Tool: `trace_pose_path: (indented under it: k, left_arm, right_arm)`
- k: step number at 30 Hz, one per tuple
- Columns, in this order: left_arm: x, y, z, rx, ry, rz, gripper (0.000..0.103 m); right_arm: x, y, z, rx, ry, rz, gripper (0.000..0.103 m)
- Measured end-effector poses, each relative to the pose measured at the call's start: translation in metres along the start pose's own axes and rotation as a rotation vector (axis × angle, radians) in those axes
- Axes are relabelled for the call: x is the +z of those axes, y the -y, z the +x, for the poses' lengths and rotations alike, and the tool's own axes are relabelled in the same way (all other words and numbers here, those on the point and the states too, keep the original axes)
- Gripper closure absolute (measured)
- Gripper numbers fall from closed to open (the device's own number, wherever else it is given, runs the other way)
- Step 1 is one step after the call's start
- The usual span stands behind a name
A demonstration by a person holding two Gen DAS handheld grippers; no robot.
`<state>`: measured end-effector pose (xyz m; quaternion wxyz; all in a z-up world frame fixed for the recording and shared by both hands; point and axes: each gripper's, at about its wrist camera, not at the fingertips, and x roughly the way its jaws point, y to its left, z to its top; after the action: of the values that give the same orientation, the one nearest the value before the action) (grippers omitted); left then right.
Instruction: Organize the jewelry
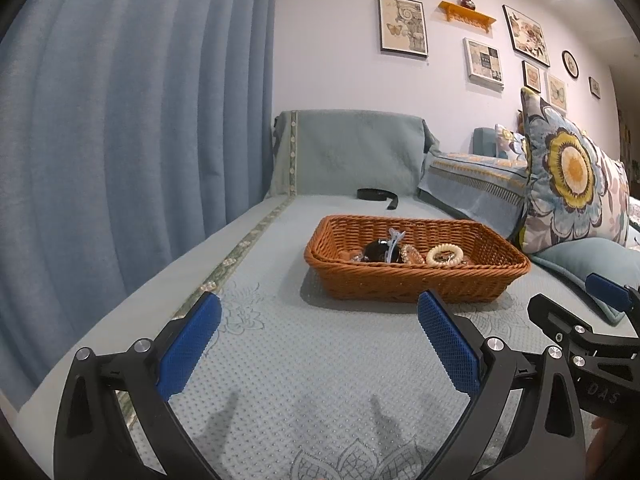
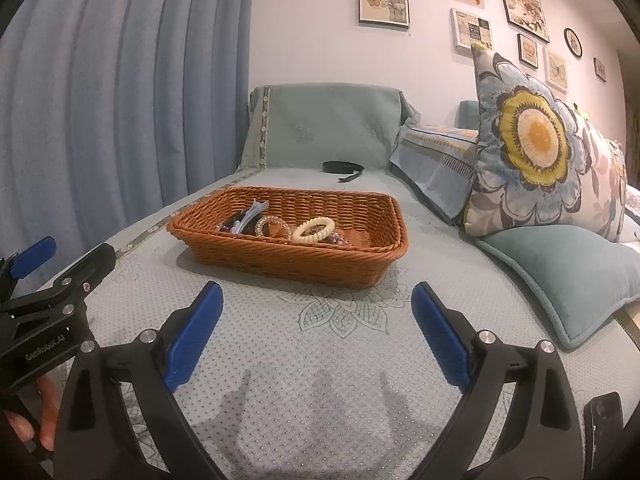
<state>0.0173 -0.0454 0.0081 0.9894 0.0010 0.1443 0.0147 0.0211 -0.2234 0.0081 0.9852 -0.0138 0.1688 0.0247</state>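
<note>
A brown wicker basket (image 1: 416, 280) (image 2: 296, 264) stands on the blue-grey quilted sofa seat. Inside lie a cream spiral hair ring (image 1: 444, 255) (image 2: 314, 228), a clear beaded bracelet (image 2: 272, 224), a pale blue clip (image 1: 394, 242) (image 2: 250, 214) and a dark item (image 1: 378, 250). My left gripper (image 1: 320, 312) is open just short of the basket's near wall, with nothing between its blue pads. My right gripper (image 2: 316, 300) is open too, also in front of the basket, empty. Each gripper shows at the edge of the other's view.
A black strap (image 1: 378, 196) (image 2: 344, 169) lies on the seat behind the basket. A flowered cushion (image 2: 536, 148) and a plain teal cushion (image 2: 560, 272) sit to the right. Blue curtains (image 1: 120, 140) hang on the left. A hand (image 2: 44, 412) holds the left gripper.
</note>
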Motion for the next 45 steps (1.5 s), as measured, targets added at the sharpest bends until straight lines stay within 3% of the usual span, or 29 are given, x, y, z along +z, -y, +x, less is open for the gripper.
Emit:
trace_pose_path:
  k: [45]
  left_arm:
    - [-0.001,-0.0001,0.0017,0.0,-0.002,0.004,0.008]
  right_arm:
    - [0.0003,-0.0014,-0.0077,-0.019,0.032,-0.01,0.01]
